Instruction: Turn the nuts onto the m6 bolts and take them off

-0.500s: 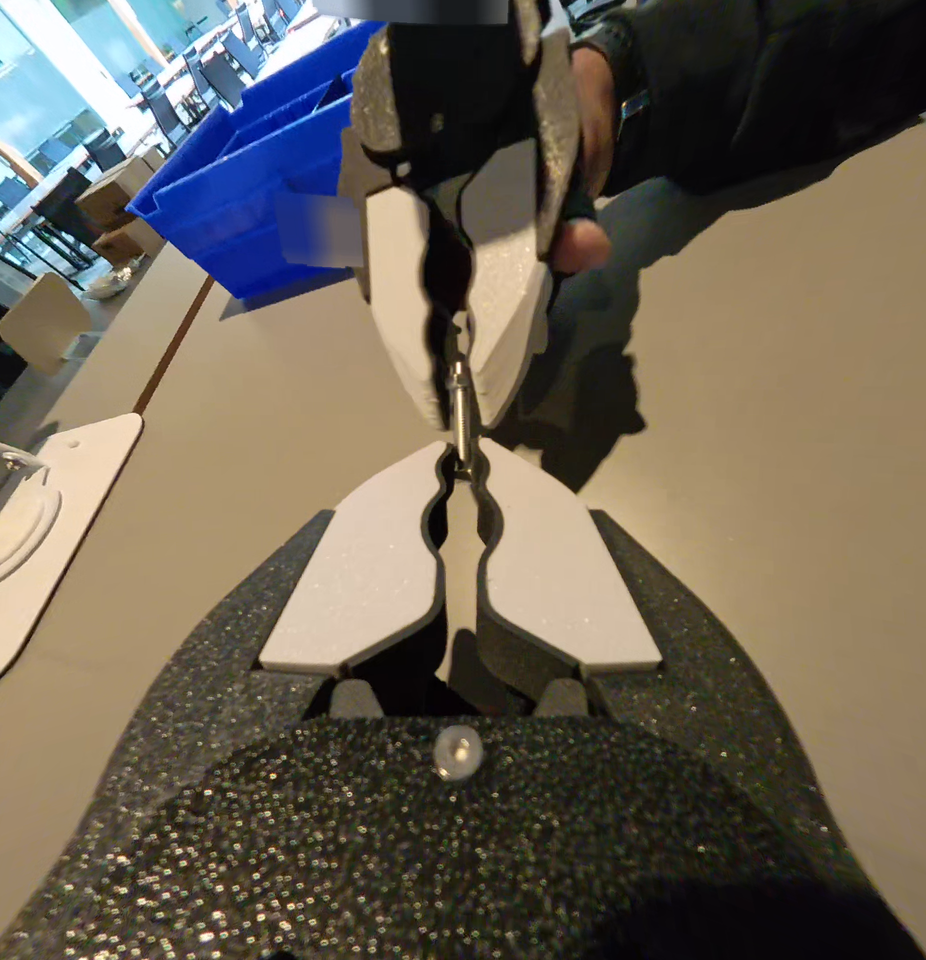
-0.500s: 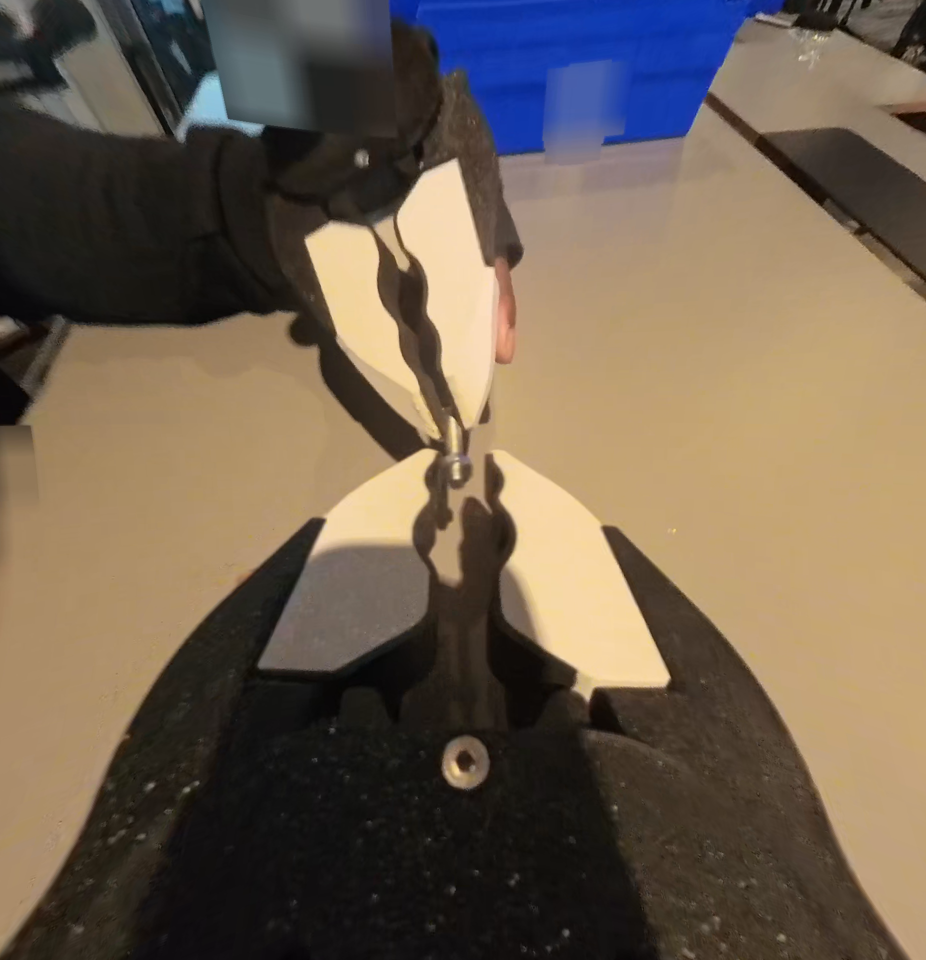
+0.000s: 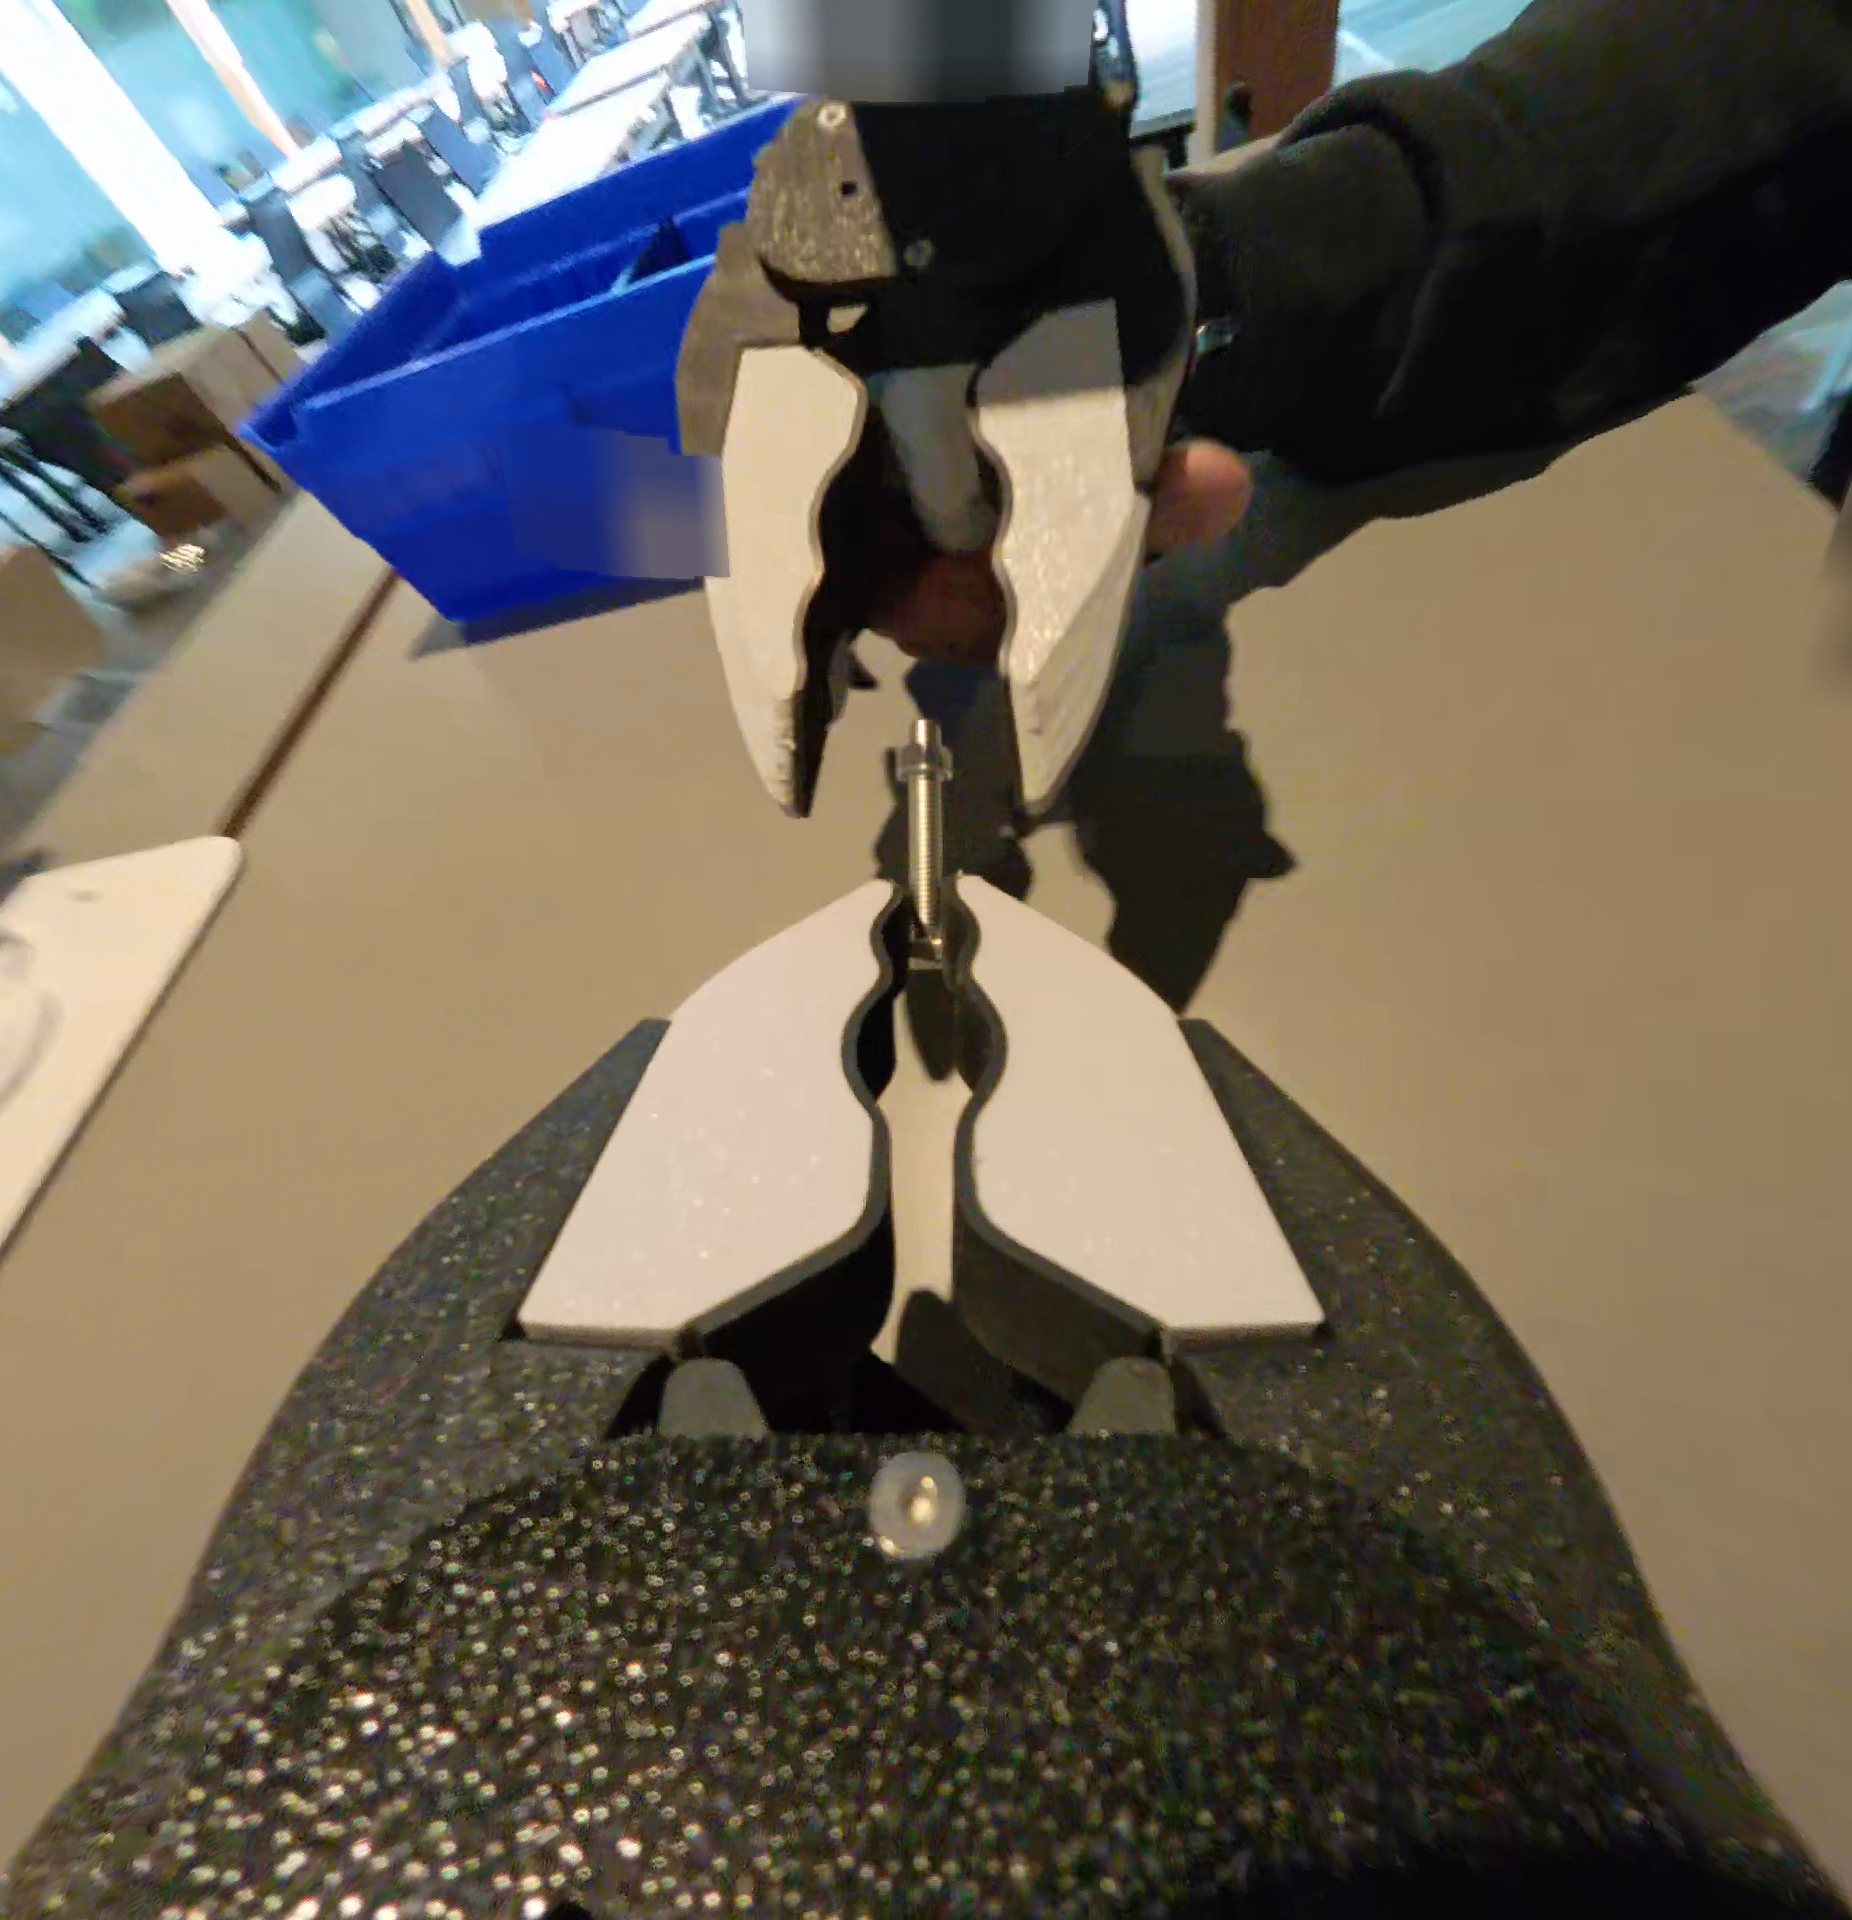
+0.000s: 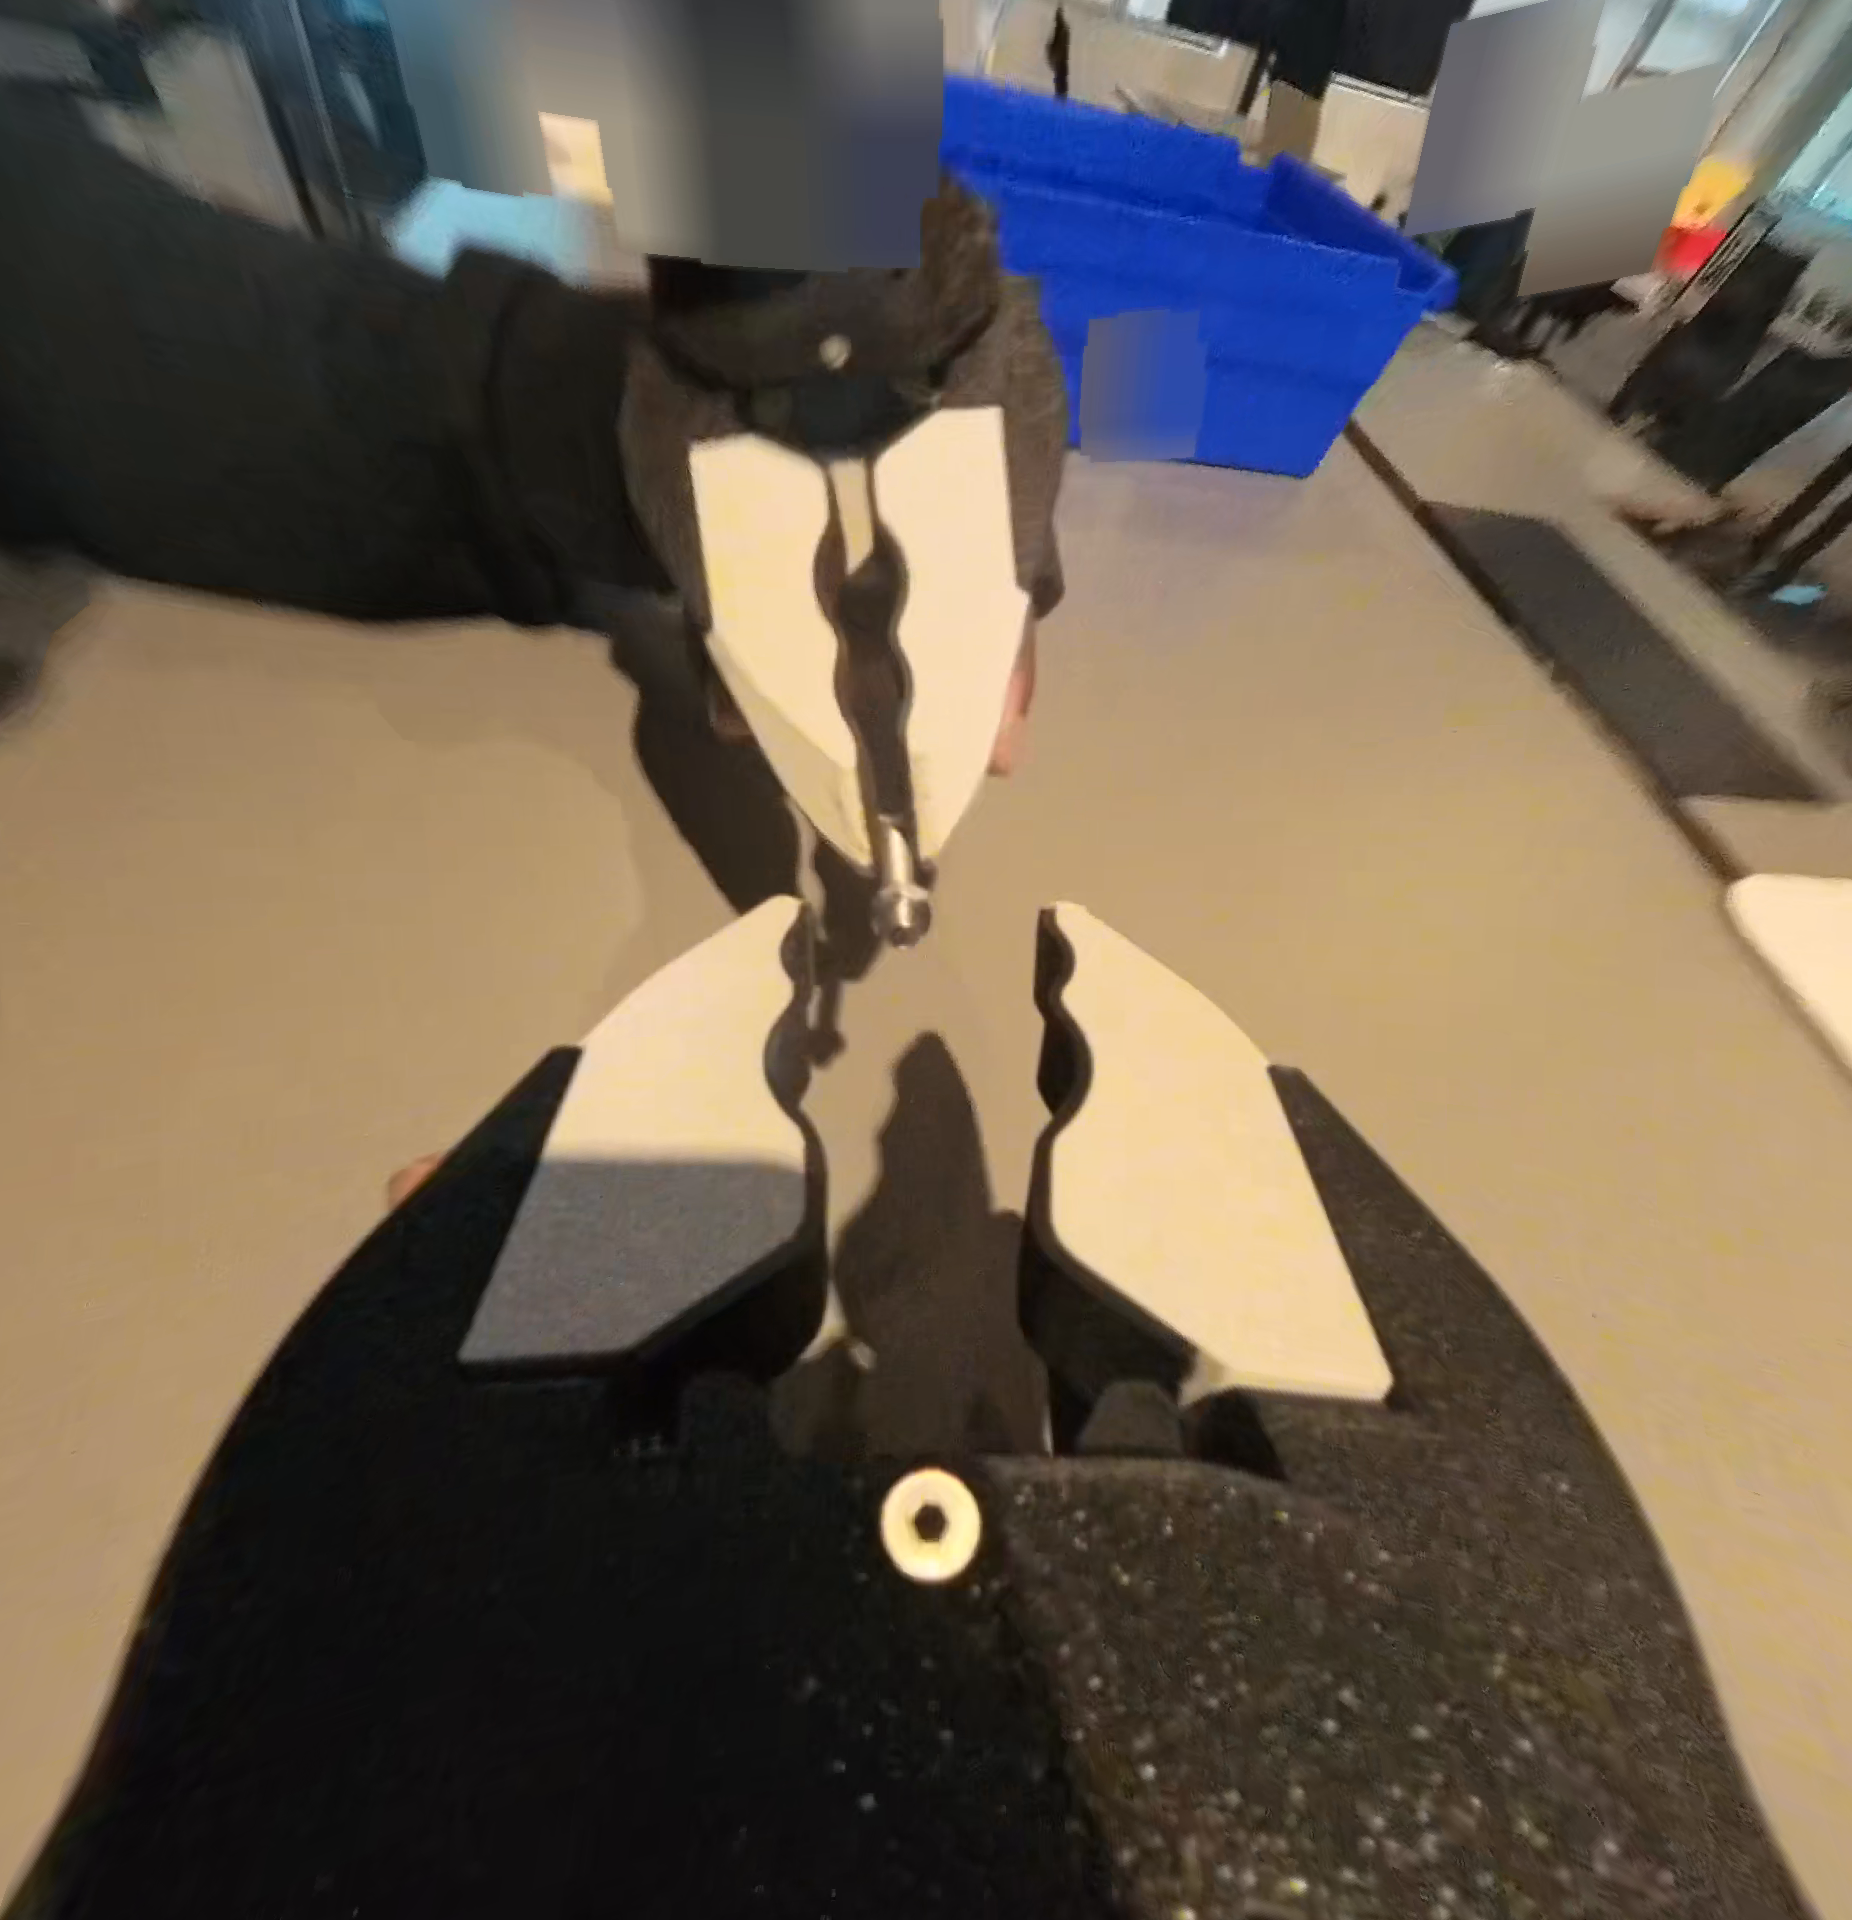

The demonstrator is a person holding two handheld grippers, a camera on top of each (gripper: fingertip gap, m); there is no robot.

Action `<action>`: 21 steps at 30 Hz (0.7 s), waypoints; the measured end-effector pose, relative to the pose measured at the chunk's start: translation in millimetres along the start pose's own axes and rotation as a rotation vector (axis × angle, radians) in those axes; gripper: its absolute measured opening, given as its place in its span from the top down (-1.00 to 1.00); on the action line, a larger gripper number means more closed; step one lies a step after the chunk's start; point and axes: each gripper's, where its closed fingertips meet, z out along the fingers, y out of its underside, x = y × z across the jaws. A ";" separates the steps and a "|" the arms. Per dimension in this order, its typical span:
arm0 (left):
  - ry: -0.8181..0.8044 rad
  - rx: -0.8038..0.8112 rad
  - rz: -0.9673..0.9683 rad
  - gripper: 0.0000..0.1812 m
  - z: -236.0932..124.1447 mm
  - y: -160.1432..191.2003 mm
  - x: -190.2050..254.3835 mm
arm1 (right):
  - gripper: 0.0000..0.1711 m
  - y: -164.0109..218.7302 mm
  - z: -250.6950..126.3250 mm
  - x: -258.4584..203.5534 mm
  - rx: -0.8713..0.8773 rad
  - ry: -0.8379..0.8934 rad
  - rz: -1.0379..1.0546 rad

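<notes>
A silver M6 bolt point(image 3: 923, 831) points away from my left gripper point(image 3: 924, 899), which is shut on its head end above the beige table point(image 3: 1524, 987). A nut point(image 3: 921, 771) sits near the bolt's far end. My right gripper point(image 3: 911, 805) faces it from the far side, held by a hand in a black sleeve. It is open, with its fingertips on either side of the nut and not touching it. In the right wrist view, my right gripper point(image 4: 922, 920) is open around the nut point(image 4: 901, 914), and the left gripper point(image 4: 891, 831) holds the bolt point(image 4: 889, 844).
Blue plastic bins point(image 3: 506, 436) stand at the far end of the table and also show in the right wrist view point(image 4: 1213, 312). A white board point(image 3: 80, 987) lies at the left edge. A dark mat point(image 4: 1587, 644) lies on the neighbouring table. My two grippers' fingertips are within a few centimetres of each other.
My right gripper was shut on the nut. It has since opened and drawn back a little. The nut stays on the bolt, and the left gripper still holds the bolt.
</notes>
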 end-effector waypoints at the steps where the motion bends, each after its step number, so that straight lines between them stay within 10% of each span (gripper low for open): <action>1: -0.024 -0.005 0.020 0.94 0.1 -0.3 -2.5 | 0.56 -2.9 -1.1 -0.5 0.019 -0.026 0.060; 7: -0.026 -0.035 0.060 0.94 3.2 2.8 0.1 | 0.86 3.1 6.2 -4.2 -0.028 -0.060 0.141; 14: 0.170 -0.059 -0.175 0.94 5.1 12.6 19.7 | 0.87 16.5 10.2 -16.5 -0.094 0.083 -0.565; 21: 0.052 0.017 -0.069 0.94 -1.9 -2.4 4.4 | 0.51 4.3 2.2 -2.4 -0.034 0.034 -0.108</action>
